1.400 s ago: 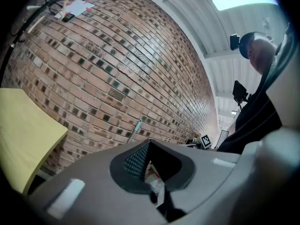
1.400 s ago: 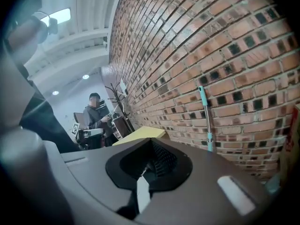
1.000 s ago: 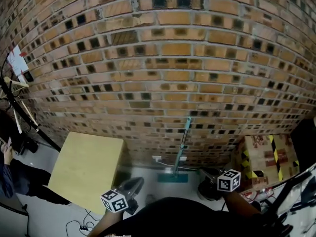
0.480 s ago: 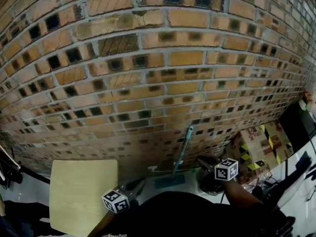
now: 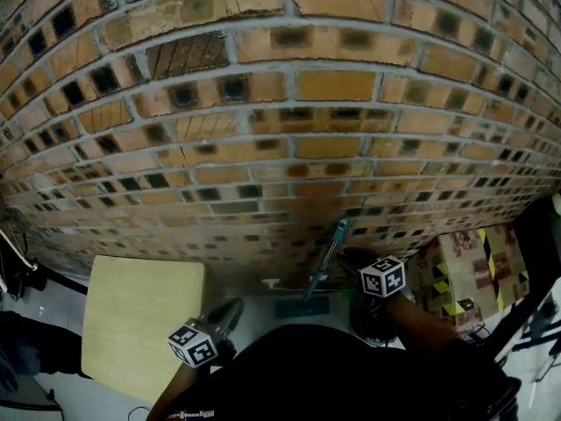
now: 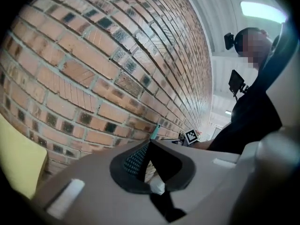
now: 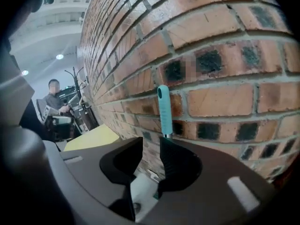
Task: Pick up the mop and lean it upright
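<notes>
The mop stands upright, its teal-topped handle (image 5: 329, 254) leaning on the brick wall and its flat head (image 5: 302, 306) on the floor. In the right gripper view the handle (image 7: 163, 108) rises just above the right finger (image 7: 176, 165). My right gripper (image 7: 151, 142) is opening, with a clear gap between its jaws and the handle at the right finger's edge, not pressed. In the head view this gripper (image 5: 351, 257) sits beside the handle's upper part. My left gripper (image 5: 230, 310) hangs low, apart from the mop, shut on nothing (image 6: 147, 145).
A pale yellow tabletop (image 5: 140, 323) is at the lower left. A cardboard box with black-yellow tape (image 5: 460, 270) stands at the right, a dark round object (image 5: 372, 323) before it. A seated person (image 7: 55, 102) is far off along the wall.
The head view has closed in on the wall. My right gripper has risen and shifted left to the mop handle's upper part. The mop stays leaning on the wall.
</notes>
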`<state>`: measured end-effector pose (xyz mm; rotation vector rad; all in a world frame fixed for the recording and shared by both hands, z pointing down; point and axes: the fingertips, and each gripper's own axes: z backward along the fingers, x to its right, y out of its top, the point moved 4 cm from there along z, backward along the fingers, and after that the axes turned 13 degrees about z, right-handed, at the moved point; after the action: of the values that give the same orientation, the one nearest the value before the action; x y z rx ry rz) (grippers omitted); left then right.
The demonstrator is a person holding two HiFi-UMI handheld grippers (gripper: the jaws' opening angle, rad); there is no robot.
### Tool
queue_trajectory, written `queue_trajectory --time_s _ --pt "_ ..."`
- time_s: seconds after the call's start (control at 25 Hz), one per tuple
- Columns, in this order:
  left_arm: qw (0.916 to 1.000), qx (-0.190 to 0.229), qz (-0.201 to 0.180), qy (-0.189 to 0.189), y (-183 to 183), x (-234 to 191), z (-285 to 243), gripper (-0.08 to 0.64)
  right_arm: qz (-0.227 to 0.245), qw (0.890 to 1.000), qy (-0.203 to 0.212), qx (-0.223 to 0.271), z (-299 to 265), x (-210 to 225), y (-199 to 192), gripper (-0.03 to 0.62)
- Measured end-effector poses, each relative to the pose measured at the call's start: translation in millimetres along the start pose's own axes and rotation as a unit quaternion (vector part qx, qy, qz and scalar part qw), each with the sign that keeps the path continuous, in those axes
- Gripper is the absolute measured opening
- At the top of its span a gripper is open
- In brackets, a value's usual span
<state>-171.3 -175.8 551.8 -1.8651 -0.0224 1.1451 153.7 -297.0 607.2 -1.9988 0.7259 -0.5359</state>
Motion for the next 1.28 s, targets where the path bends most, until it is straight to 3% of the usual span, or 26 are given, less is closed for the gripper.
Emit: queue_trajectory --time_s 0.2,0.64,1.04,1.28 --pt "0.9989 0.011 0.01 0.044 -12 15 -5 -0.005 0.035 0.998 0.012 -0.045 -40 23 -22 0.143" --pt "0.9954 -0.005 0.01 0.095 -12 8 10 -0.006 0.016 0.996 0.017 -0.092 -94 28 -58 0.158" --pt "0.9952 -0.017 0.016 0.095 -9 -7 19 -0.005 0.042 0.995 0.004 -0.091 -102 25 -65 0.115" --pt "0.9965 -0.02 0.018 0.079 -9 -4 15 -0.005 0.077 0.991 0.035 -0.107 -82 5 -66 0.114"
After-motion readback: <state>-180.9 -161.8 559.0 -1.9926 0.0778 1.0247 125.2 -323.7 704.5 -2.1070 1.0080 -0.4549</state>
